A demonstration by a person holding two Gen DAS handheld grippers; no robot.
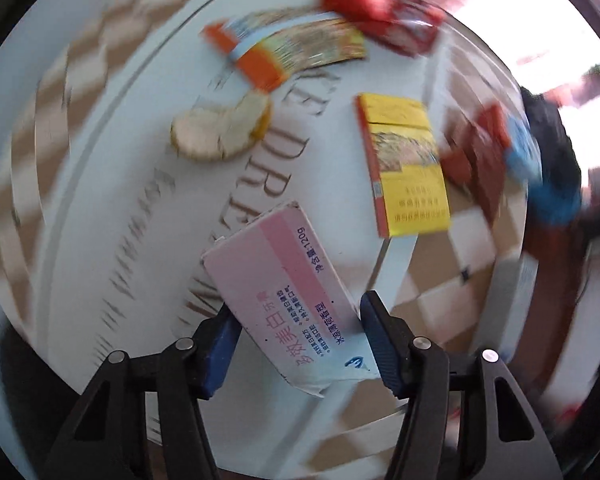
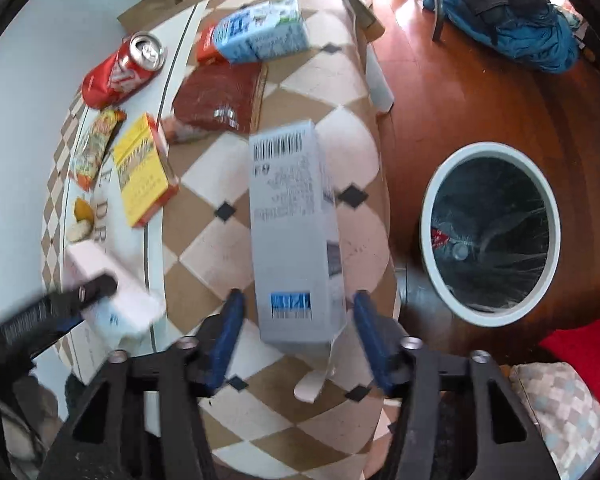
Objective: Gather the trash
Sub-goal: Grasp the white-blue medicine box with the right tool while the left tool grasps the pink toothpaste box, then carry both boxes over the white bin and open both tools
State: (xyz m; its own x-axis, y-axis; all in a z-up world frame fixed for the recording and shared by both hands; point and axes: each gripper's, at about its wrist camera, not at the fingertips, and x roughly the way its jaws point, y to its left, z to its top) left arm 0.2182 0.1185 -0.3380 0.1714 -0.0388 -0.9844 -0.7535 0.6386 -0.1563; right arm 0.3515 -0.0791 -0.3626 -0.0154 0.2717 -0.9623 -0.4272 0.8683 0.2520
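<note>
Overall, one table (image 2: 300, 92) carries the trash, its checkered brown-and-cream cloth meeting a white mat with blurred grey lettering, of which only "DRE" reads clearly. One white-rimmed bin (image 2: 490, 232) with a black liner stands on the wooden floor just beside the table's edge, a few scraps lying at its bottom.

Two long cartons are counted. The grey carton (image 2: 296, 236), printed with a barcode and small illegible text, sits between the fingers of the right hand-held gripper (image 2: 298, 318), above the table near the bin; the blue pads stand a little off its sides, so a firm pinch cannot be told. The pink-and-white carton (image 1: 284, 288) reads "120g" among Chinese characters; the left hand-held gripper (image 1: 296, 332) pinches it by its long edges above the mat.

Farther from the bin lie one blue-and-white milk carton (image 2: 260, 32), one dark red packet (image 2: 220, 98), one red soda can (image 2: 120, 70) on its side with blurred lettering, one yellow cigarette pack (image 1: 406, 168) with Chinese print, one orange-ended snack wrapper (image 1: 284, 50), and two pieces of fruit peel (image 1: 220, 132) touching.
</note>
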